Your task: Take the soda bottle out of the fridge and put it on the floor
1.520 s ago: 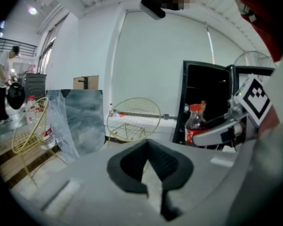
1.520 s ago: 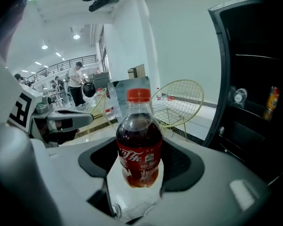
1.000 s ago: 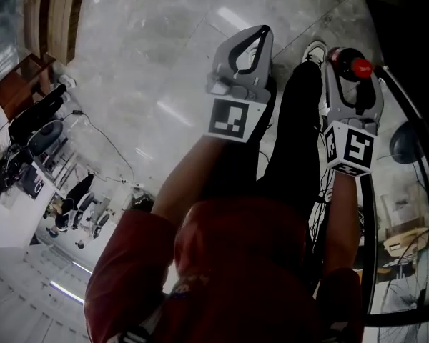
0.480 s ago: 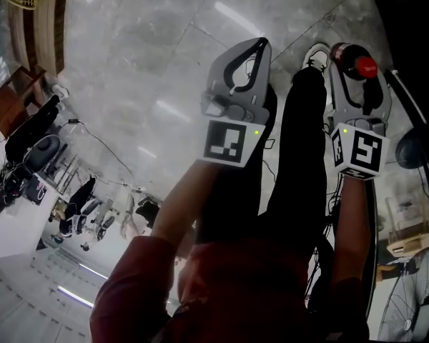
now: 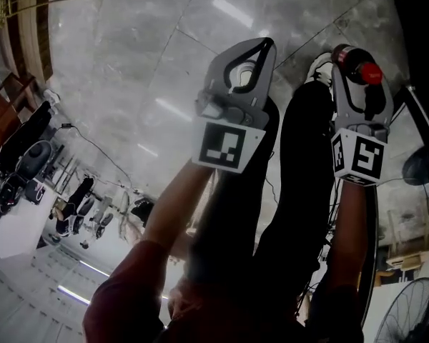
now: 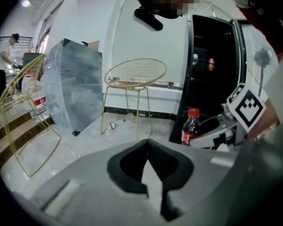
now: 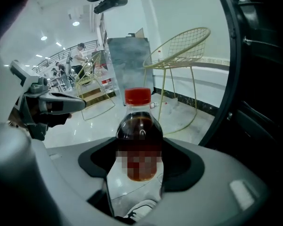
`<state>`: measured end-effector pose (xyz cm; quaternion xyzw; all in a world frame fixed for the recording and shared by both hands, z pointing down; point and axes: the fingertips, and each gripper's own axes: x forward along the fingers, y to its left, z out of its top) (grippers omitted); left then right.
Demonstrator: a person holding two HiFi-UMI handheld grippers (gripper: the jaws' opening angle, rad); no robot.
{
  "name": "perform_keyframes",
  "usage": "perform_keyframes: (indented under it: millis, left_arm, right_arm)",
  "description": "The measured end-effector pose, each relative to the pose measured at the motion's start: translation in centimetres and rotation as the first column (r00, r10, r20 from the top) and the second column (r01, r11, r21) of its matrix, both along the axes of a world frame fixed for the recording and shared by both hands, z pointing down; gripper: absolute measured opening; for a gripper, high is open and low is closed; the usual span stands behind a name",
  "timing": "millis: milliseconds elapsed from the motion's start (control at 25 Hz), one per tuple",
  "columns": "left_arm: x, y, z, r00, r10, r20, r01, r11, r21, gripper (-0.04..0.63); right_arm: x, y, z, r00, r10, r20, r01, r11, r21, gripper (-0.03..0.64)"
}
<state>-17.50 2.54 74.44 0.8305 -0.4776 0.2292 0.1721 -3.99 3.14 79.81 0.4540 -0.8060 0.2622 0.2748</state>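
The soda bottle (image 5: 356, 61) is dark with a red cap (image 5: 370, 72) and stands upright between the jaws of my right gripper (image 5: 352, 57), which is shut on its body, above the marble floor (image 5: 157, 63). In the right gripper view the soda bottle (image 7: 137, 126) fills the middle, with the pads of my right gripper (image 7: 139, 155) pressed to both its sides. My left gripper (image 5: 265, 43) hangs beside it to the left, its tips together with nothing between them. From the left gripper view, the left gripper (image 6: 147, 143) looks past its tips to the bottle (image 6: 190, 128) in front of the open dark fridge (image 6: 212, 74).
A gold wire chair (image 6: 134, 76) stands on the floor ahead, with a small bottle (image 6: 115, 124) lying under it. A grey wrapped block (image 6: 73, 88) and another wire chair (image 6: 19, 107) are to the left. The person's black-trousered legs (image 5: 300, 170) and a white shoe (image 5: 317, 66) lie between the grippers.
Both grippers have sunk together toward the floor, the right one still holding the bottle. The person has bent lower, and the red top has slid down out of the head view.
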Motion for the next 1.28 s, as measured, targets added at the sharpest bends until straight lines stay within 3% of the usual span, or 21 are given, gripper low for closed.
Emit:
perform_keyframes:
  millis: [360,720,960,1280]
  left_arm:
    - [0.8,-1.5,11.8,0.996,0.085,0.015,-0.085,0.996,-0.014,0.0]
    - [1.7,-5.3,21.5,0.989,0.144,0.021,-0.144,0.99,0.001,0.0]
    - [2.4,-8.2,25.6,0.98,0.193,0.056,-0.196,0.979,0.052,0.0]
    - [3.7,-10.6,29.0,0.984,0.177,0.026,-0.178,0.983,0.045,0.0]
  right_arm:
    - [1.2,0.3,9.8,1.0,-0.003,-0.024,0.003,1.0,0.003,0.288]
    - [2.4,-4.4,18.2,0.998,0.057,-0.038,-0.054,0.996,0.073,0.288]
    - [3.1,-7.5,22.0,0.995,0.099,-0.02,-0.095,0.986,0.139,0.287]
    - [3.7,-10.3,25.5,0.995,0.085,-0.043,-0.075,0.976,0.202,0.288]
